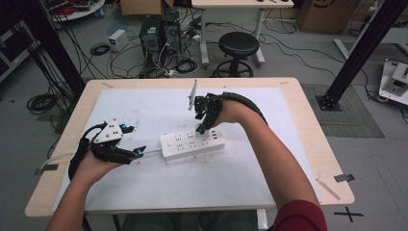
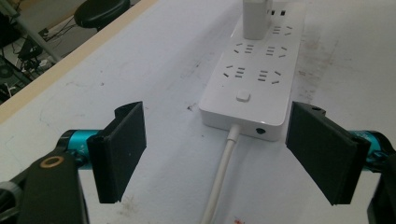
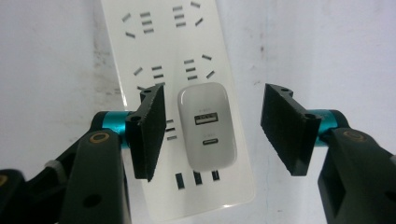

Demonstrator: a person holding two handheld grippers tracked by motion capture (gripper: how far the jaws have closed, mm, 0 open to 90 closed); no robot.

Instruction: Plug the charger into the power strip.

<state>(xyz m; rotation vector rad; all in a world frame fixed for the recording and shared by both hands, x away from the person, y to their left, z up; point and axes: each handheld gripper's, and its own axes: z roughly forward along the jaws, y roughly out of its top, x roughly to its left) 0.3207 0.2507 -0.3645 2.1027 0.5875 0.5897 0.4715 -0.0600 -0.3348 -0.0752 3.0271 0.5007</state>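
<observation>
— What is sitting in the power strip (image 1: 193,142) right now?

— A small white charger (image 3: 207,126) is standing plugged into a socket near the strip's right end, its two ports facing up. The other sockets are showing bare slots. The strip itself is lying near the middle of the white mat (image 1: 159,187) on the table (image 1: 308,125), its white cord (image 2: 219,177) running off leftward.

— And the right hand?

— The right hand (image 1: 233,111) is arching over the strip from the far side, pointing the right gripper (image 3: 212,128) steeply down at the charger. Its jaws are standing apart on either side of the charger — neither pad is touching it.

— The left one?

— The left hand (image 1: 94,166) is resting low at the left, near edge of the mat, aiming the left gripper (image 2: 215,154) level toward the strip's cord end. Its jaws are spread wide, with the cord lying between them and nothing gripped.

— How is the strip looking?

— Glossy white, rounded corners, a square button (image 2: 243,96) by the cord end — the mat around it is looking scuffed and smudged
</observation>
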